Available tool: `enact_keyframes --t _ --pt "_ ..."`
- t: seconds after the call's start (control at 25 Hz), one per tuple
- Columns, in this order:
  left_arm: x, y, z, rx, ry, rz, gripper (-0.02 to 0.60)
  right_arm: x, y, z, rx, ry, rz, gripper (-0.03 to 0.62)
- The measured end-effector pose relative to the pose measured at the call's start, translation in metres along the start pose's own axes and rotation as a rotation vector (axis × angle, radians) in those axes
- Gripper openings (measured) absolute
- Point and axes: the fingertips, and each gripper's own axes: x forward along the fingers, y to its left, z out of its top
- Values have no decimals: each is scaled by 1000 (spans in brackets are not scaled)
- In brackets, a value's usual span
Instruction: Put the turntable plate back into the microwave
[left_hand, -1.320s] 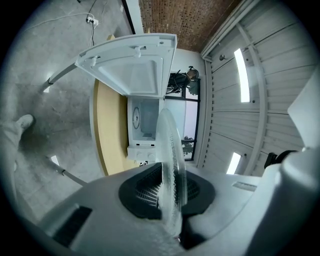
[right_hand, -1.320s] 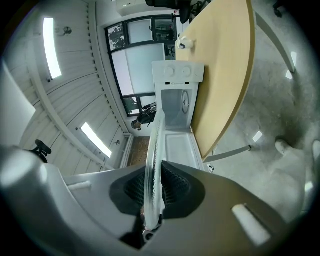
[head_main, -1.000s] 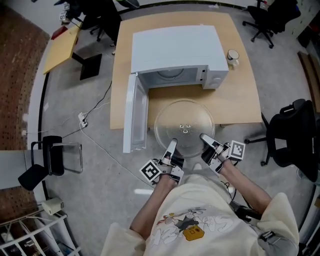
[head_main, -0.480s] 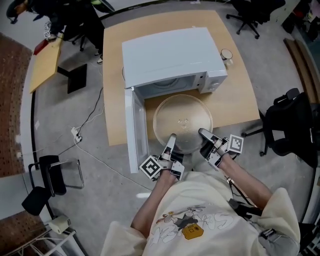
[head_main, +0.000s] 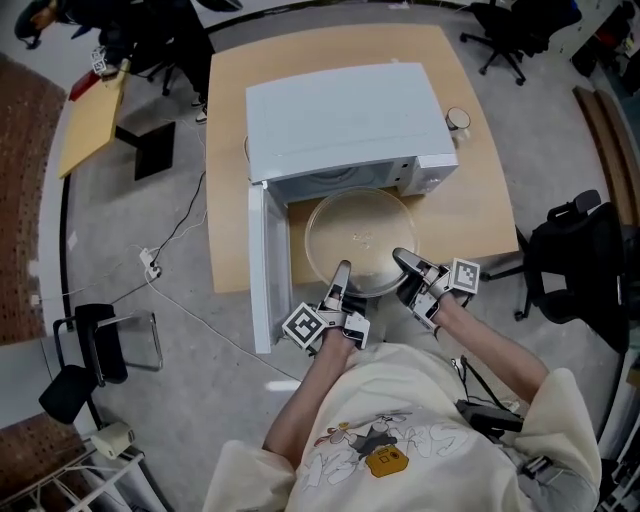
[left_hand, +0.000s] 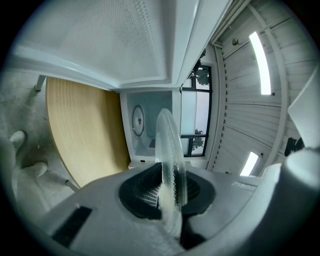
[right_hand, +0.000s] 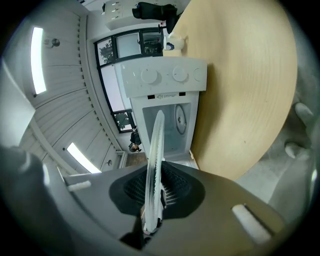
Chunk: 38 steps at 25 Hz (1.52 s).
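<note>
Turntable plate (head_main: 360, 238): at the open microwave (head_main: 340, 115) mouth, far edge perhaps just inside. Left hand-held gripper (head_main: 343, 272) and right hand-held gripper (head_main: 402, 261) each pinch its near rim. Step: insertion. Next: slide level inward, then seat centrally.

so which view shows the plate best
The head view: it shows the round plate from above, gripped at its near rim by the left claw and right claw, at the open microwave. Both gripper views show only its rim edge-on between the jaws.
</note>
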Motion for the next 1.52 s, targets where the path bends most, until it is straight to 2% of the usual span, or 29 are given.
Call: enact_keyframes --t 0.16,0.28,0.4,0.52,0.72,0.84,1.04,1.12,1.28,1.44,1.52 --pt "24 15 14 -32 -66 -11 29 23 -8 28 -66 35 -18 43" --pt "37 27 26 -53 -129 -8 29 38 -16 39 -62 48 -17 58" --pt "52 35 42 -46 -177 -12 29 52 -23 42 -35 56 -4 130" --pt "67 43 55 -29 -202 -13 29 65 -30 41 -43 66 13 132" --pt "84 62 73 -40 -262 -9 29 83 -45 29 -28 111 27 176" --pt "99 71 88 -34 -286 -19 29 100 -48 44 -57 106 41 113" --pt "123 81 104 -26 -289 -31 29 131 -53 63 -39 112 73 116" --pt "132 83 107 -15 -278 -26 29 138 -62 68 -25 97 56 66" --pt "144 83 113 23 -241 -15 29 145 -70 75 -8 70 33 48" --pt "155 85 125 77 -200 0 31 156 -70 82 11 35 53 43" --pt "161 81 130 78 -194 -12 32 162 -69 85 22 18 62 43"
